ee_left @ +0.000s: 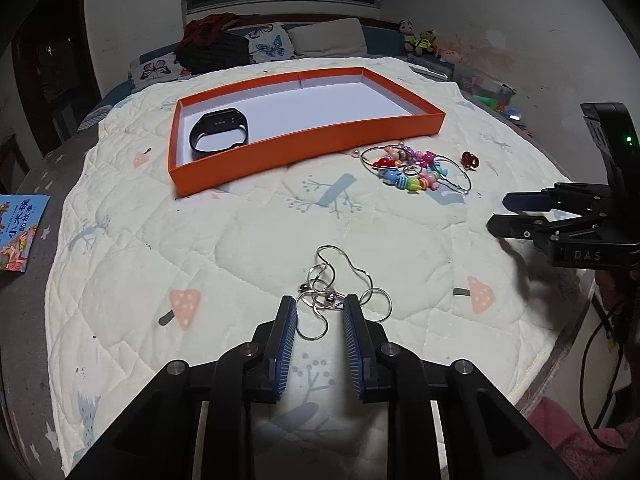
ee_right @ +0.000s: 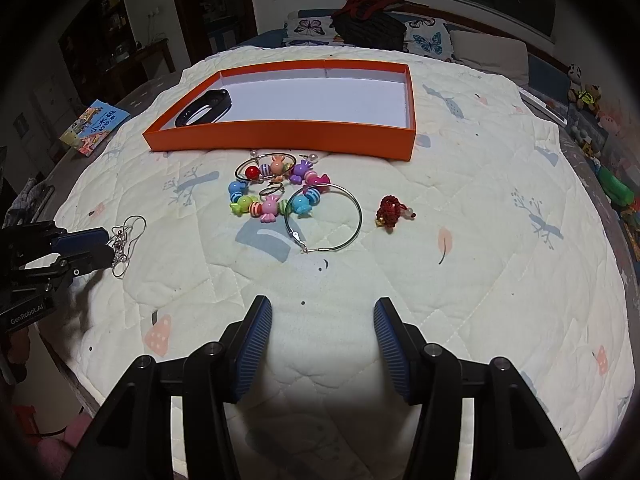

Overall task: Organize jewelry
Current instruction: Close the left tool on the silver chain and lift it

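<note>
The left gripper stood parted, its jaws straddling the near end of the silver chain (tangle running away from it). Farther off, the right gripper hung unclenched and empty, beads beyond, orange tray farthest.

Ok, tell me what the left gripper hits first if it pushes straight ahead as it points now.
The left gripper is open, and the tangled silver chain necklace lies right at its fingertips, so it would meet that first. Further along sits the orange tray, though depth is hard to judge.
</note>
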`<state>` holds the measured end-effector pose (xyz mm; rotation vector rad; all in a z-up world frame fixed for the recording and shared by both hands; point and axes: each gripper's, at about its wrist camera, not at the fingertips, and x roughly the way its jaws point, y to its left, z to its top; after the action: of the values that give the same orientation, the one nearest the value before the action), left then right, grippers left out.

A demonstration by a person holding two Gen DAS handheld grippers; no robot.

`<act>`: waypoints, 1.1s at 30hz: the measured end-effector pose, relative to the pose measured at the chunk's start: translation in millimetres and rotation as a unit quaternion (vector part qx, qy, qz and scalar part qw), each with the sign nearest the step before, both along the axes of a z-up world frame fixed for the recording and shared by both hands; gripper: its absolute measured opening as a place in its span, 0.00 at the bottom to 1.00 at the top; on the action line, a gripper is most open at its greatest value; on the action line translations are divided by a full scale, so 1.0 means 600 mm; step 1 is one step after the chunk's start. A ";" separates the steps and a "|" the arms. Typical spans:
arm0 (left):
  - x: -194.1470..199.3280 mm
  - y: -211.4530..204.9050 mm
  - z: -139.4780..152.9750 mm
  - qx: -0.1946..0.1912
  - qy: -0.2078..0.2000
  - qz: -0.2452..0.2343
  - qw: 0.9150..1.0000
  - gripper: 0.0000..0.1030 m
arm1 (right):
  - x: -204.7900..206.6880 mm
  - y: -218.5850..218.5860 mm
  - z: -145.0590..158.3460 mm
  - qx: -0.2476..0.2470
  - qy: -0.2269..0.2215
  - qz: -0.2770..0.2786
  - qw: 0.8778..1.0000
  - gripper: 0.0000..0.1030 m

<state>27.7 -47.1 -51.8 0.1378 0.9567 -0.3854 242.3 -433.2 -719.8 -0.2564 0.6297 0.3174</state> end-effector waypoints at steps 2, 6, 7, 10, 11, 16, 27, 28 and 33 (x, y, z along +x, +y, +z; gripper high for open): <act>0.002 0.001 -0.002 -0.001 0.003 0.000 1.000 0.25 | 0.000 0.000 0.000 0.000 0.000 0.000 1.000 0.57; 0.006 0.004 -0.004 0.003 0.002 0.004 1.000 0.25 | 0.000 0.000 0.000 0.000 0.000 0.000 1.000 0.57; 0.006 0.004 -0.005 0.003 0.002 0.002 1.000 0.25 | -0.001 0.000 0.000 0.000 0.000 0.000 1.000 0.57; 0.009 0.002 -0.007 0.009 -0.002 -0.008 1.000 0.25 | -0.001 0.000 0.000 0.000 0.000 0.000 1.000 0.57; 0.011 0.001 -0.008 0.010 -0.003 -0.012 1.000 0.25 | -0.001 0.000 0.000 0.000 -0.001 0.000 1.000 0.57; 0.021 0.002 -0.009 0.009 -0.004 -0.036 0.999 0.25 | 0.000 0.000 0.001 0.000 -0.001 0.000 1.000 0.58; 0.021 0.004 -0.012 0.001 -0.022 -0.064 0.998 0.19 | 0.001 0.002 0.000 0.000 -0.003 -0.001 1.000 0.58; 0.021 0.005 -0.011 -0.001 -0.023 -0.063 0.998 0.17 | 0.001 0.002 0.000 -0.001 -0.003 -0.001 1.000 0.58; 0.021 0.007 -0.010 -0.004 -0.026 -0.057 0.998 0.11 | 0.002 0.002 0.001 -0.001 -0.003 -0.001 1.000 0.58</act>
<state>40.1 -42.6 -57.8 0.1937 0.8975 -0.4881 243.5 -432.1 -719.4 -0.2585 0.6234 0.3144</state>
